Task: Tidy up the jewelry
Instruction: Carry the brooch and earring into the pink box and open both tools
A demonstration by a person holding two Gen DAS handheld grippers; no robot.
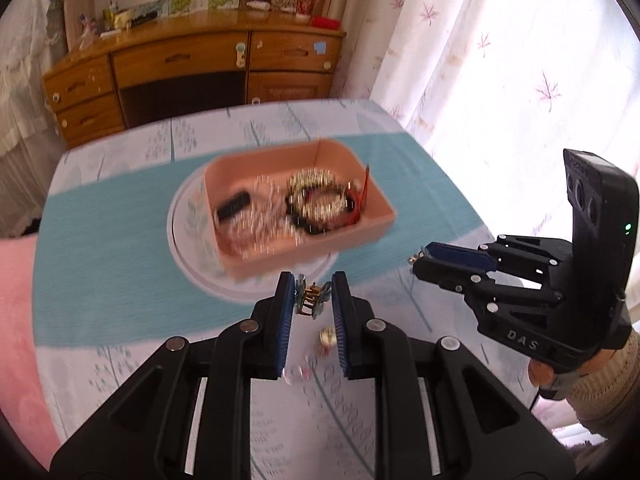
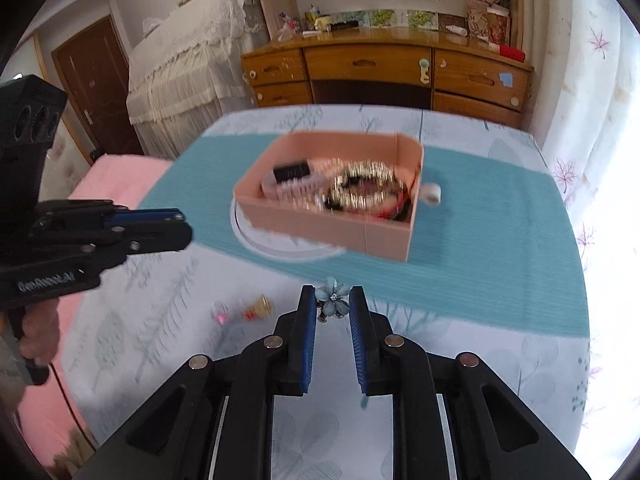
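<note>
My left gripper is shut on a gold claw clip with a blue flower, held above the table just short of the pink box. My right gripper is shut on a pale blue flower clip, also lifted in front of the pink box. The box holds beaded bracelets, a chain and a black piece. Each gripper shows in the other's view: the right gripper at the right, the left gripper at the left.
The box rests on a white round plate on a teal runner. A gold piece and clear beads lie loose on the tablecloth near me. A wooden dresser stands beyond the table, curtains to the right.
</note>
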